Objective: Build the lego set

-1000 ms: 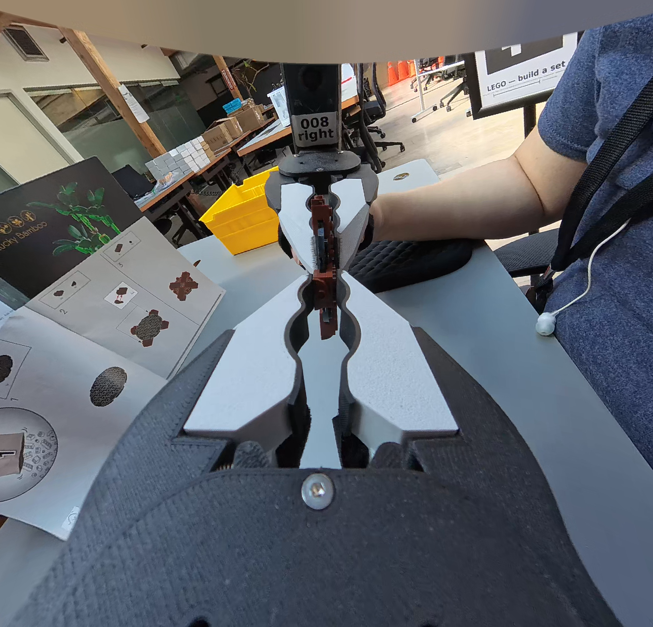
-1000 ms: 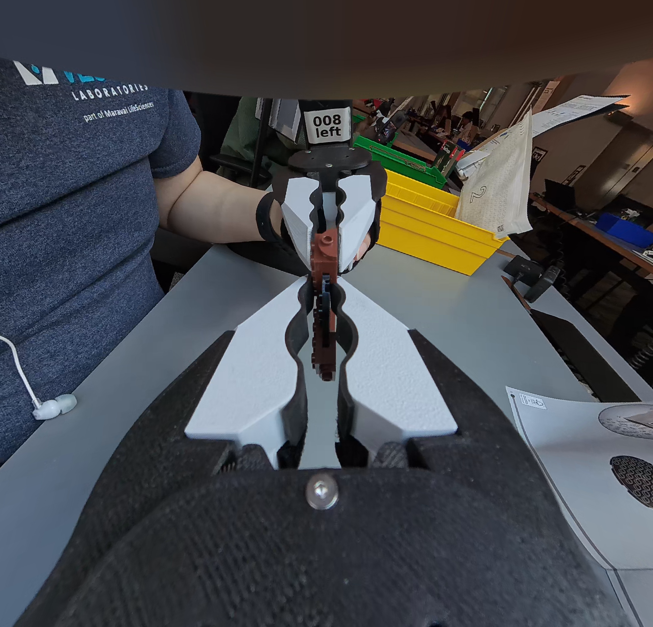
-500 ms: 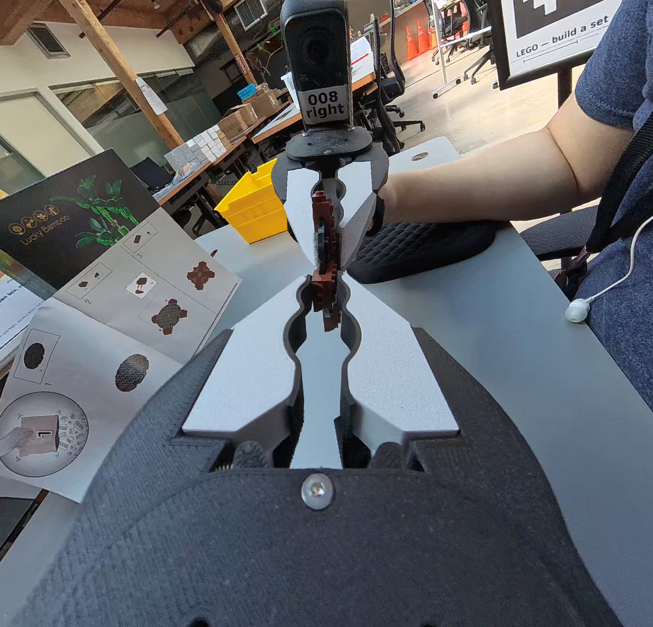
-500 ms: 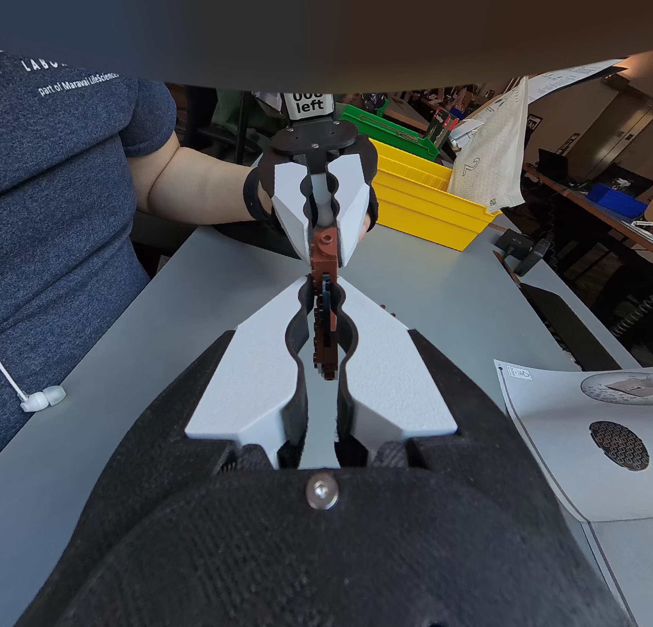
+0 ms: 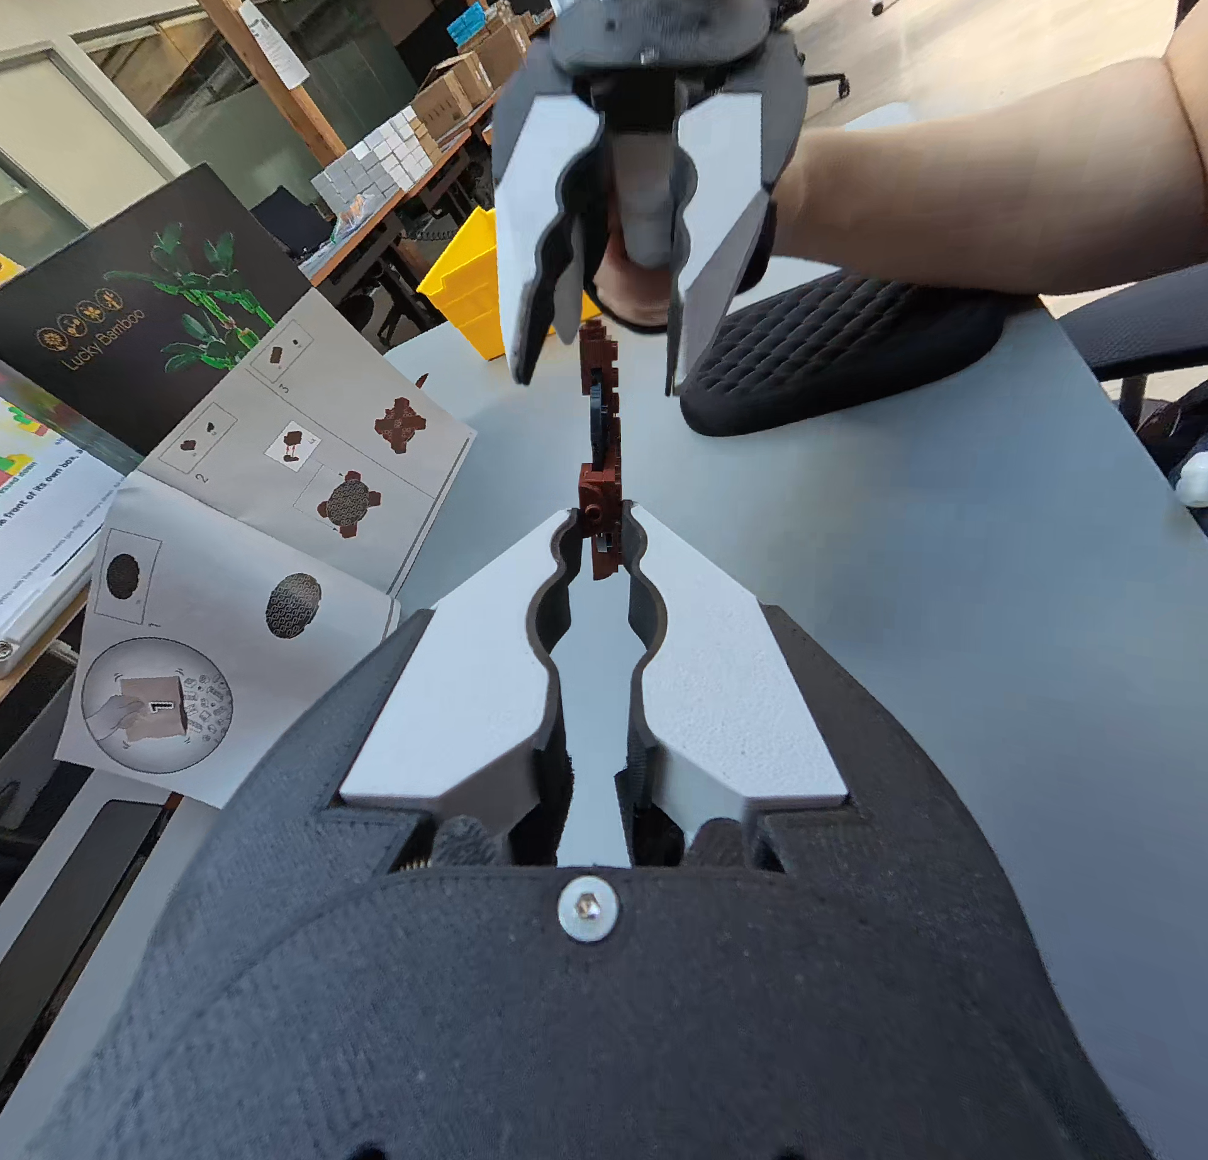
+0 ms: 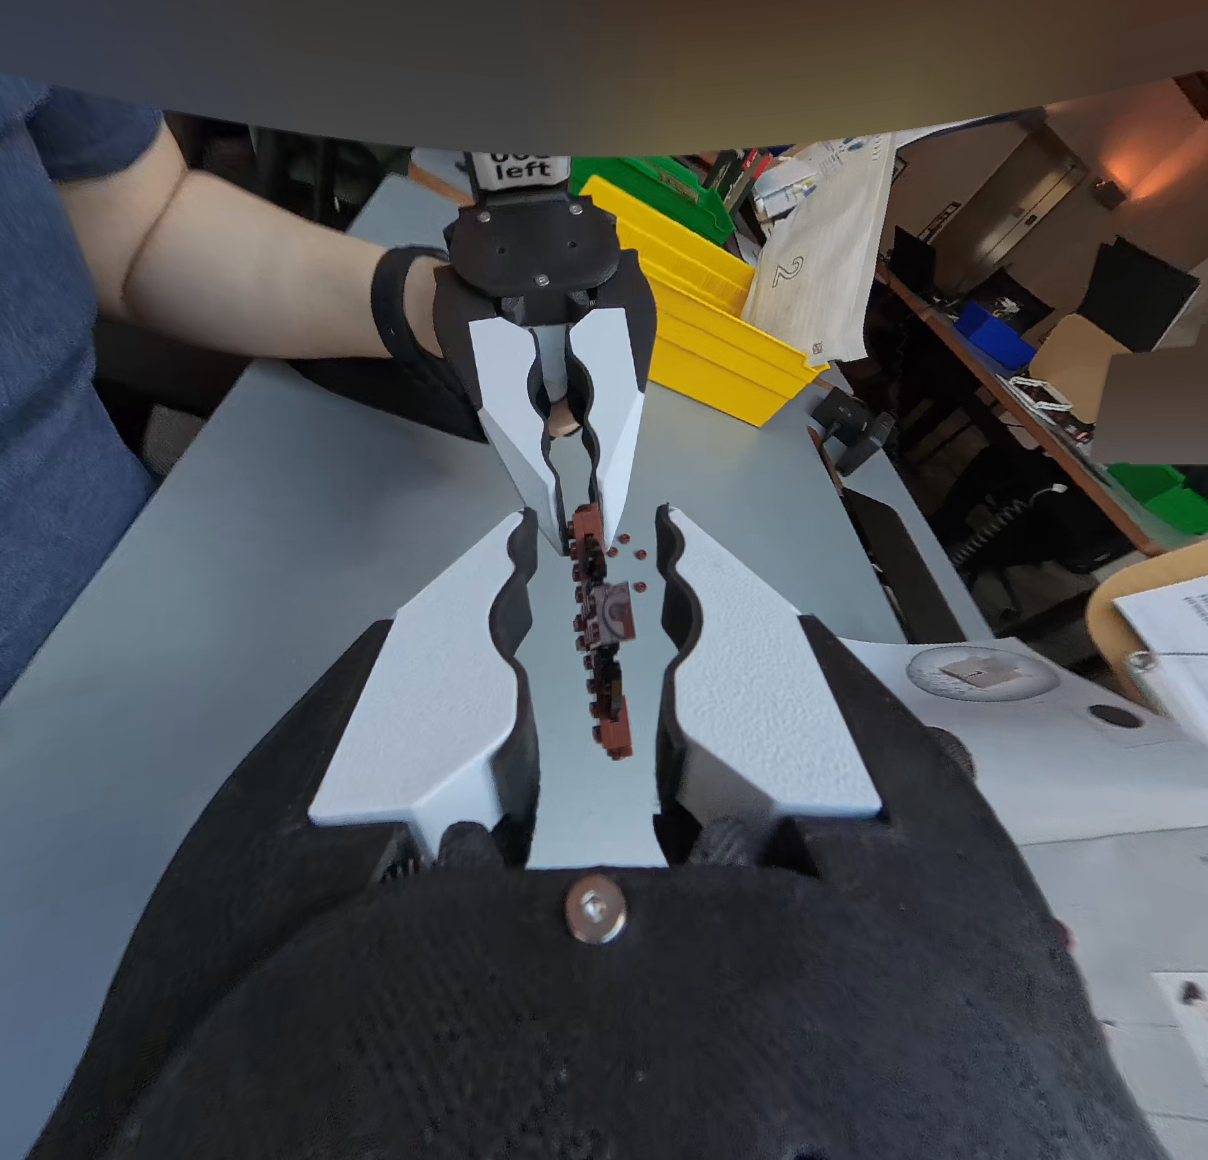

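Note:
A flat brown and black lego assembly (image 5: 598, 449) stands on edge above the grey table (image 5: 915, 573). My left gripper (image 5: 598, 522) is shut on its near end and holds it up. In the left wrist view my right gripper (image 5: 598, 380) faces me with its jaws apart on either side of the assembly's far end, not touching it. In the right wrist view my right gripper (image 6: 595, 514) is open, and the assembly (image 6: 604, 632) hangs between its fingers, clear of both. The left gripper (image 6: 582, 534) pinches the far end there. Several small brown round pieces (image 6: 627, 547) lie on the table.
An open instruction booklet (image 5: 261, 508) and a black set box (image 5: 131, 318) lie at the left. A yellow bin (image 6: 706, 338) and a paper bag (image 6: 817, 279) stand at the back. A black wrist pad (image 5: 837, 351) lies under the person's forearm (image 5: 980, 181). Less than 4 cm separates the two grippers' tips.
My right gripper has opened and let go of the assembly. The left gripper still holds it, now alone. Both views have tilted down toward the table.

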Demonstrator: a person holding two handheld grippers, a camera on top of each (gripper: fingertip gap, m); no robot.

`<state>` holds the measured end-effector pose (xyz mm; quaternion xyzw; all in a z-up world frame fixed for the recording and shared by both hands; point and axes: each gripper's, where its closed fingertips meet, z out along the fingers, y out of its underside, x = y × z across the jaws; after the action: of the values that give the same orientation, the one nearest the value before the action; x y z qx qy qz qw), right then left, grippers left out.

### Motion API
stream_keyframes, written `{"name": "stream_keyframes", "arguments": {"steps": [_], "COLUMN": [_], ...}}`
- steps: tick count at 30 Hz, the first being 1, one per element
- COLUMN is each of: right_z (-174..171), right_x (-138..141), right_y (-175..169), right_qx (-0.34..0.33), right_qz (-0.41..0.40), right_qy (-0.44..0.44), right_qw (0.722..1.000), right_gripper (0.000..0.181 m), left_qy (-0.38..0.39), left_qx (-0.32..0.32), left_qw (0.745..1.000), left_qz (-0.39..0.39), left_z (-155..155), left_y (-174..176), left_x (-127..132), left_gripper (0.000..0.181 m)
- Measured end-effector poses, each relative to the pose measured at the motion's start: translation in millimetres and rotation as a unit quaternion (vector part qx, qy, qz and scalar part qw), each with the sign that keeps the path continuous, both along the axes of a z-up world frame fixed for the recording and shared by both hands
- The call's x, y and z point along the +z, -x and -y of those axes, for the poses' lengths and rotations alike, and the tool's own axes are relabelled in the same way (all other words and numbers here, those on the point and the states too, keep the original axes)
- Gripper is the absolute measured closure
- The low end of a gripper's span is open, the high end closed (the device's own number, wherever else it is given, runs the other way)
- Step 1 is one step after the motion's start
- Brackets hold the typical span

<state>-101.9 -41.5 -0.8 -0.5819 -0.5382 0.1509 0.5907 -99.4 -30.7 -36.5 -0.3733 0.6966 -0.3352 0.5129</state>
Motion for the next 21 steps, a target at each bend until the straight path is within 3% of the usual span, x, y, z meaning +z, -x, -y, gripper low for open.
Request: {"name": "stream_keyframes", "arguments": {"steps": [2,5,7,21], "right_z": [-6,-18,-17,-13], "right_x": [-8,-34,-37,-35], "right_y": [4,-3,0,8], "right_qx": [-0.030,-0.060,-0.050,-0.043], "right_qz": [0.107,0.229,0.235,0.219], "right_qy": [-0.030,0.007,0.021,0.065], "right_qw": [0.993,0.972,0.970,0.973], "right_gripper": [0.152,0.156,0.167,0.171], "left_qy": [-0.008,-0.012,-0.016,0.006], "left_qx": [0.002,-0.002,0.002,-0.013], "left_qw": [1.000,1.000,1.000,1.000], "left_qz": [-0.013,-0.007,-0.004,-0.004], "left_z": [0,2,1,5], "left_y": [-1,-1,0,0], "left_x": [-6,-3,-2,0], "left_gripper": [0.172,0.172,0.172,0.172]}}
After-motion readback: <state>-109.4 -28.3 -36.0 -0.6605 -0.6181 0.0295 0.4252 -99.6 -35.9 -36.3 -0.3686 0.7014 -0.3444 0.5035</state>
